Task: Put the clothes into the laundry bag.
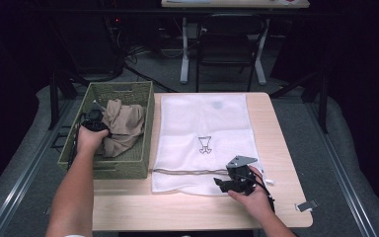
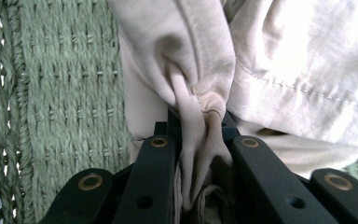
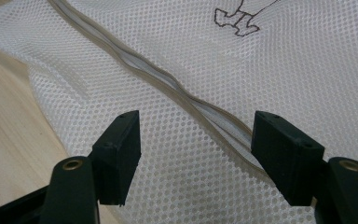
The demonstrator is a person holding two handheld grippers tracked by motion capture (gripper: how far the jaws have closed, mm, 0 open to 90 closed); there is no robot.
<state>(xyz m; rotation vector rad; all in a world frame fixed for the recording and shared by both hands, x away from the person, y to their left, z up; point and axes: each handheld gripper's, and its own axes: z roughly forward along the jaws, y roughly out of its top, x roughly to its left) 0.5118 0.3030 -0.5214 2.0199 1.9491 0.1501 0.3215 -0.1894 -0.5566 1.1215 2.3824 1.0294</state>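
I have my left claw (image 2: 191, 140) pinched tight on a fold of the crumpled beige cotton garment (image 1: 123, 126), which lies inside the green woven rectangular basket (image 1: 143, 106); in the left gripper view the fabric is bunched between the jaws with the basket's wall just beside it. So I judge the step in hand to be the pick-up of the garment, with the grip made and the lift not yet begun. My right claw (image 3: 196, 154) stands wide apart, hovering over the taupe zipper (image 3: 177, 91) of the flat white mesh laundry bag (image 1: 202, 123), which is spread on the pale wooden worktop (image 1: 187, 210) just beside the basket, touching nothing that I can see. Next I would raise the garment clear of the basket's rim and carry it over the bag, while the right claw takes hold at the zipper edge to open the mouth; thin mesh may slip.
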